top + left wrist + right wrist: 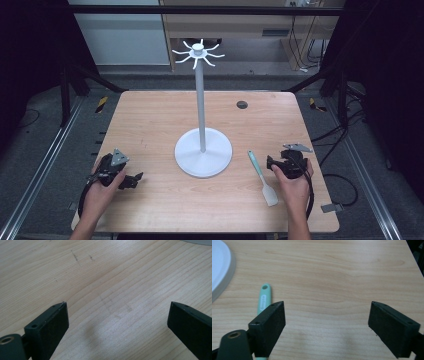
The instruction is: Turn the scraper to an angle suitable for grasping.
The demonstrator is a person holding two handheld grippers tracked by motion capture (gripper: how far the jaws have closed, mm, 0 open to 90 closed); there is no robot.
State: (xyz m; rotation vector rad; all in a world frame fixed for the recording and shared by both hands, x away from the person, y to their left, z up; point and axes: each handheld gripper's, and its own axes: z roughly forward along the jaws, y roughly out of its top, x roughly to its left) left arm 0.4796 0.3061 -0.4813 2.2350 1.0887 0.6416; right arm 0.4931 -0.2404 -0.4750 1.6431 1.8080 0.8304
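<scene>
The right gripper (272, 163) rests on the wooden table (150, 125) near the edge closest to the person, at about four o'clock from the white stand (202, 150) at the table's middle. Its jaws are spread wide, with nothing but bare wood between them in the right gripper view (327, 315). The spatula (262, 177) lies flat on the table just beside this gripper, toward nine o'clock of it, between it and the stand's round base; its green handle points away from the person toward eleven o'clock and its white blade lies toward the near edge. In the right gripper view the handle end (264, 298) with its hanging hole shows just outside the left-hand jaw, partly hidden behind it; whether the jaw touches it cannot be told. The left gripper (135, 179) sits at about eight o'clock from the stand, well apart from the spatula. Its jaws also stand wide apart, over plain wood grain in the left gripper view (117, 312), holding nothing and pressing on nothing.
</scene>
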